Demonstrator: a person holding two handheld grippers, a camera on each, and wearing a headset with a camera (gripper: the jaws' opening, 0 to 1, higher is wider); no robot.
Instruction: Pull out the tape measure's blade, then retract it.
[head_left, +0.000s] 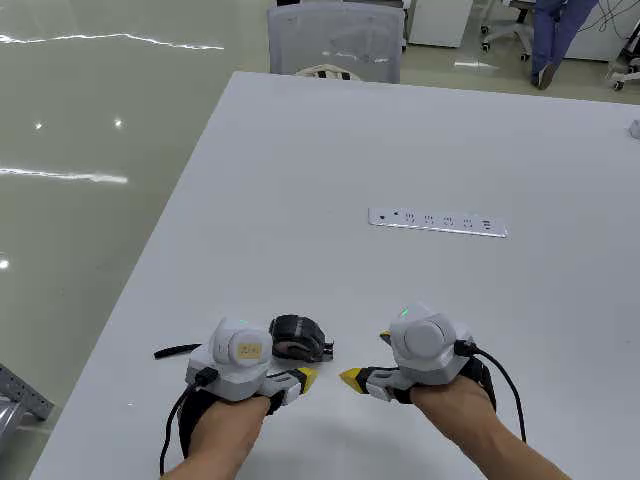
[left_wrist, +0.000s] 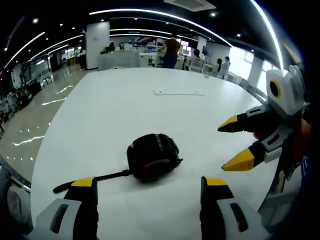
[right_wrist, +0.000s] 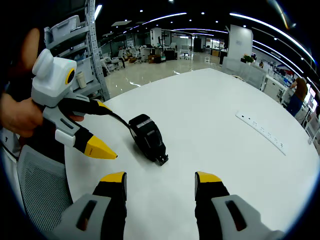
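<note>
The black tape measure (head_left: 298, 338) lies on the white table (head_left: 400, 150) near its front edge, with a black wrist strap (head_left: 178, 350) trailing to the left; no blade is out. My left gripper (head_left: 303, 372) is open just in front of it, and in the left gripper view the tape measure (left_wrist: 152, 156) lies just beyond my left gripper (left_wrist: 150, 182). My right gripper (head_left: 367, 358) is open to the right of it, jaws pointing left. In the right gripper view the tape measure (right_wrist: 146, 136) lies ahead of my right gripper (right_wrist: 160, 177), untouched.
A white power strip (head_left: 437, 222) lies flat in the middle of the table. A grey chair (head_left: 335, 40) stands at the far edge. The table's left edge (head_left: 150, 270) drops off to a glossy floor.
</note>
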